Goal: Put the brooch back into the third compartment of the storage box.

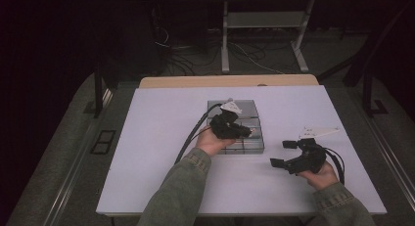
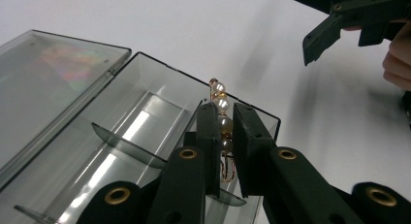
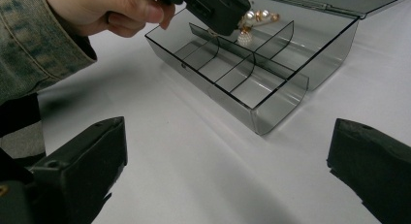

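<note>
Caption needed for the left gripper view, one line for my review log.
Left gripper clamps a pearl earring above the open, divided smoky plastic box; the open right gripper waits beyond.

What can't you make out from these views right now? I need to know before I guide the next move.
- Pearl piece: its lower part is hidden between the left gripper jaws, left gripper view; too small in the high view.
- Compartment under it in the clear box: masked by the left gripper, right gripper view.
- Right gripper: open, jaws cut off by the bottom edge.
</note>
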A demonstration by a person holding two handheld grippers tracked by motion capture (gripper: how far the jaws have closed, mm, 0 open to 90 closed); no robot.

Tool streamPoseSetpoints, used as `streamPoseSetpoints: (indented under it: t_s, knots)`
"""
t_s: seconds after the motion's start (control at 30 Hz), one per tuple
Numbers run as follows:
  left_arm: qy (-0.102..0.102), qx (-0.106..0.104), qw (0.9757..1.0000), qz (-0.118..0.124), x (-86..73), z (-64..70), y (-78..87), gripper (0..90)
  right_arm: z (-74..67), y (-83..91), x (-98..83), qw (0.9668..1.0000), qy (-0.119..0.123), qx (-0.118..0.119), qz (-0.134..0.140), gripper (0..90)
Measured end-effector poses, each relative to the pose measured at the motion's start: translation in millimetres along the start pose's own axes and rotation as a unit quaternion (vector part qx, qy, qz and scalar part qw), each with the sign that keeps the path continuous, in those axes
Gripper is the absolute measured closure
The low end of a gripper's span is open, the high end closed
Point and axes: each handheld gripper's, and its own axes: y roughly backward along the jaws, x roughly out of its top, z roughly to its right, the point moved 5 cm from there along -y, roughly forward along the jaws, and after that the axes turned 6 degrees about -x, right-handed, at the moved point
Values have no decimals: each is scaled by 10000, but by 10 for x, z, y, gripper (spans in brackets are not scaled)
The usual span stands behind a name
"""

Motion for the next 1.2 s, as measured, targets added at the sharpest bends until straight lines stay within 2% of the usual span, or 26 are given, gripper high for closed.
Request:
streamPoseSetpoints:
  t_s: [0.1,0.17,0.3,0.6,0.8,0.83,0.87,0.93,1.07,1.1,1.2]
  knots:
    - [-40,-22,10000,-66,-18,-10,-45,806,-3,2,-1,10000,-15,8,-10,3]
    - [69,-13,9999,-107,-37,-1,-76,806,-1,1,0,10000,-2,9,0,3]
    - [60,0,9998,-210,-61,-17,-118,806,-1,3,0,10000,4,10,5,3]
    - [253,-71,9991,-332,-99,-19,-192,796,-1,4,-1,10000,-5,10,-6,3]
    - [309,-138,9991,-254,-85,-17,-171,729,1,1,-3,10000,-5,4,-16,3]
    - [268,-144,9992,-244,-81,-24,-158,715,1,1,-3,10000,-5,3,-21,3]
    - [337,-142,9992,-182,-72,-17,-143,702,2,-1,-4,10000,-5,2,-19,3]
    - [320,-123,9993,-145,-61,-28,-107,679,2,-5,-3,10000,-15,-6,-26,3]
    - [449,-162,9989,5,-38,-28,-14,639,3,-17,1,10000,13,-8,-12,3]
    - [391,-146,9991,26,-31,-42,17,630,3,-19,1,10000,12,-5,-18,3]
    - [384,-118,9992,54,-30,-55,70,606,6,-24,-1,10000,3,-16,-34,3]
